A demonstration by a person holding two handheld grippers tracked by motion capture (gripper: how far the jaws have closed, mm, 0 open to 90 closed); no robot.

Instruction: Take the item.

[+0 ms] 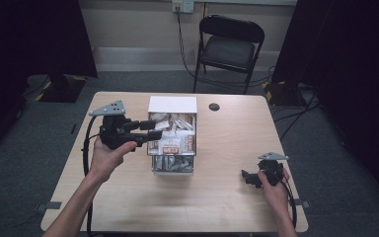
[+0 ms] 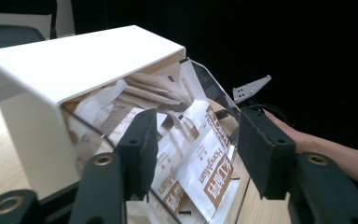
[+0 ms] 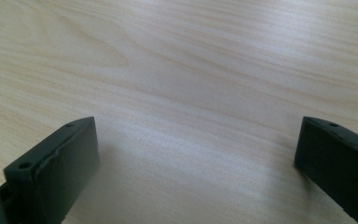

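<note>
A box with a white lid (image 1: 172, 104) and clear walls (image 1: 173, 167) stands mid-table, stuffed with brown-and-white packets (image 1: 175, 138). My left gripper (image 1: 155, 129) is held at the box's left side, its jaws pointing into it. In the left gripper view that gripper (image 2: 198, 144) is open, the packets (image 2: 205, 163) lie just beyond its jaws, and the white lid (image 2: 74, 60) is to their left. Nothing is held. My right gripper (image 1: 247, 177) rests low on the table's right part, apart from the box. It (image 3: 196, 154) is open wide over bare wood (image 3: 182, 70).
The wooden table (image 1: 227, 207) has a small dark round fitting (image 1: 214, 106) behind the box. A black folding chair (image 1: 230, 47) stands beyond the far edge. The right gripper's grey plate (image 2: 251, 87) and a forearm (image 2: 335, 151) appear past the box.
</note>
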